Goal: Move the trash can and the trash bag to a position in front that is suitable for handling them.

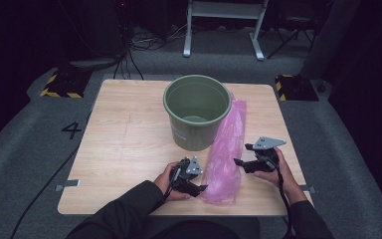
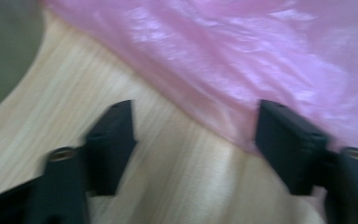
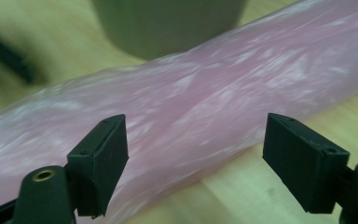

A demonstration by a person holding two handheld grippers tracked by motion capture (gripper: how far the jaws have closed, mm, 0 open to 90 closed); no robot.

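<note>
A pink plastic bag (image 1: 226,149) lies flat on the wooden table (image 1: 124,144), stretched from about five o'clock of the green bucket (image 1: 196,110) up past its right side, its upper part touching the bucket wall. The bucket stands upright near the table's far middle and looks empty.

The left gripper (image 1: 198,188) sits at the bag's near end, at about nine o'clock of that end. In the left gripper view its jaws stand partly apart over bare wood, one jaw tip at the bag's edge (image 2: 242,70), with nothing clamped between them.

The right gripper (image 1: 240,154) is at three o'clock of the bag's middle, pointed toward it. In the right gripper view its jaws are spread wide with the bag (image 3: 205,107) just beyond them, not touching.

The step in hand looks like taking hold of the bag, probably to open it and line the bucket. Next, each gripper likely needs to pinch a single thin layer at the near end; the slippery film could slide out or both layers could be caught together.
</note>
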